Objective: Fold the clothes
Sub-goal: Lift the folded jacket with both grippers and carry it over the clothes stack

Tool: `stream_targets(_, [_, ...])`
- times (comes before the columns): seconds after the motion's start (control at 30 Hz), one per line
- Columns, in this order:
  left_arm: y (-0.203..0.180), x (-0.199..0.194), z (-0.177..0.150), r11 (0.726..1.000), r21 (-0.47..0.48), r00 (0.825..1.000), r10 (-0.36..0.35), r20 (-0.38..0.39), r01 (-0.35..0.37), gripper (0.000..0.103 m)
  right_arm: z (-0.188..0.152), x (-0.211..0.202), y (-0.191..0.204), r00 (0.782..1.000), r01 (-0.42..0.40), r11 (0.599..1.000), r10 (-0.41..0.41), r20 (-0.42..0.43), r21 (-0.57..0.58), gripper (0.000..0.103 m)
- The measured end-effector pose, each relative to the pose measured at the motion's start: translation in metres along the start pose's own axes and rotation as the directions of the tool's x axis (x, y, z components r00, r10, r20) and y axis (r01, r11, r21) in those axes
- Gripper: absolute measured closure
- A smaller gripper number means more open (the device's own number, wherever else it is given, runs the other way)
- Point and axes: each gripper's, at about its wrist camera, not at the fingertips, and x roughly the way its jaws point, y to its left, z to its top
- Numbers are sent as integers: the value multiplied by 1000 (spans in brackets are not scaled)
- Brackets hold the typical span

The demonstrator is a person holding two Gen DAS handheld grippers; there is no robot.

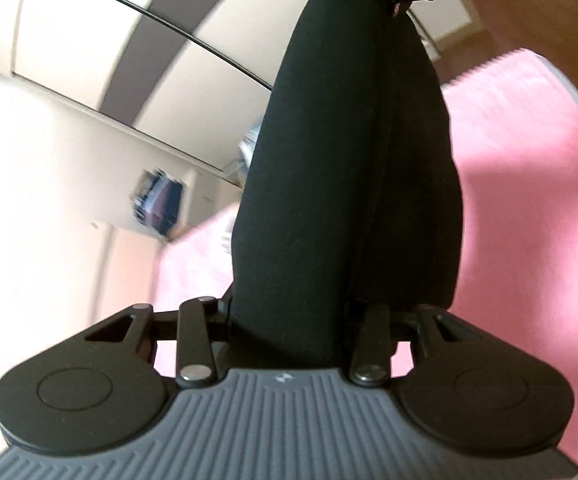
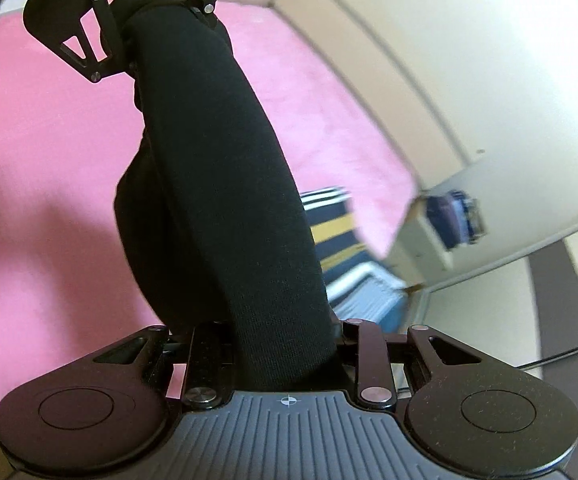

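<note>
black garment (image 1: 349, 184) between both grippers

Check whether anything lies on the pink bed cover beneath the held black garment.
Nothing visible does. Both tools, left and right, hold the black garment stretched above bare pink bed cover; the striped fabric sits past its edge.

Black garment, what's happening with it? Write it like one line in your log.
stage: lifted | black garment: stretched between grippers above pink bedspread | left gripper: shut on it | right gripper: shut on it

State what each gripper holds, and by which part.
Both grip one black garment, stretched between them above the pink surface: left gripper at one end, right gripper at the other.
</note>
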Motion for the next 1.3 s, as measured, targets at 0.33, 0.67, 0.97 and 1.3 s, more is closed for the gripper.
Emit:
stream_targets(0.33, [151,145,80,974,-4,973,227,-34,-227,67,-1,85,-194,976,183,982,-176,127,-47,74])
stream_targets(0.67, [44,321,74,993,35,981,116,-155,-112,63,-103,257,-131,994,92,985,-83,69,-143,73])
stream_targets(0.97, [-23,344,58,988,128,983,108,-146,-90,52,-144,265,-88,995,96,983,-89,51,-158,61])
stream_targets(1.3, [41,355,70,909,312,952,305,-42,-277,62,-113,257,-116,984,164,986,-165,66,27,68])
